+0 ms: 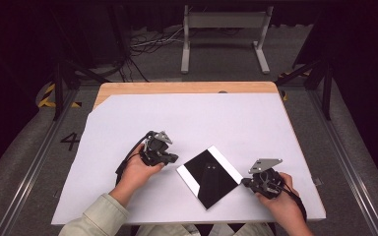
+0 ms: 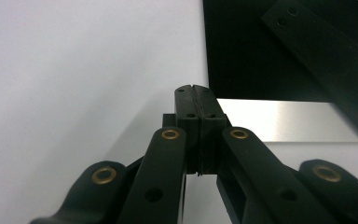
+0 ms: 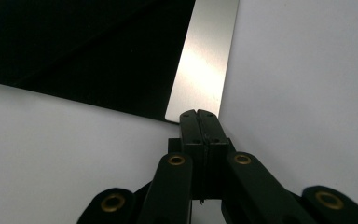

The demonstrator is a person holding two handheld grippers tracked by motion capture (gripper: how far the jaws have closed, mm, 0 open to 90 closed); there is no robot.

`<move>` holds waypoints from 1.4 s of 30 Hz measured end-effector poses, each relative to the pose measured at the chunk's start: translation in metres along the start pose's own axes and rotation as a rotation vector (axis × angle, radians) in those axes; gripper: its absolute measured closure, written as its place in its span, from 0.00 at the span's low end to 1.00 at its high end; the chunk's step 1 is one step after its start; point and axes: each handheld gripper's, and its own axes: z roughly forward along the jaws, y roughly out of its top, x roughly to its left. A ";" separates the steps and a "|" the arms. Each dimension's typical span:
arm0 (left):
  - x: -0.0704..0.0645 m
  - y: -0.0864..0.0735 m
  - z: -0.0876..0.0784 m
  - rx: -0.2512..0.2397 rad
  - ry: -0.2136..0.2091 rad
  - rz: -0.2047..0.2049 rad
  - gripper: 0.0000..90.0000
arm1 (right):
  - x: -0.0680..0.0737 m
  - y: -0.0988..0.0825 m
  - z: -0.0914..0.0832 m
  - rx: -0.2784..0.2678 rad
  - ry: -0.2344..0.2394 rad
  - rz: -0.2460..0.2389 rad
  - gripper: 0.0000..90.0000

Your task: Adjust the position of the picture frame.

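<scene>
High view: frame btwn both grippers.

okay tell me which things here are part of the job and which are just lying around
Part of the job:
- black square panel with silver edge strips
- left gripper, jaws shut, beside the panel's left corner
- right gripper, jaws shut, at its right corner

Just lying about:
- white sheet covering the table
- grey metal stand and cables on the floor beyond

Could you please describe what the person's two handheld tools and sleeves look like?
Both the left tool and right tool are black, with brass-coloured rivets on their linkages, a grey three-cornered plate on top and a black cable trailing back. The left sleeve is pale green.
</scene>
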 end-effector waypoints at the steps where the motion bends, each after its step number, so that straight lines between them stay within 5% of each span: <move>1: -0.001 -0.001 -0.001 -0.001 0.000 -0.005 1.00 | 0.000 0.002 0.001 -0.004 -0.002 -0.002 1.00; 26: 0.000 -0.032 -0.017 -0.004 0.024 -0.053 0.99 | -0.037 0.063 0.045 -0.011 0.005 0.013 1.00; 42: 0.003 -0.060 -0.037 -0.026 0.067 -0.117 0.99 | -0.027 0.102 0.074 -0.021 0.053 -0.042 1.00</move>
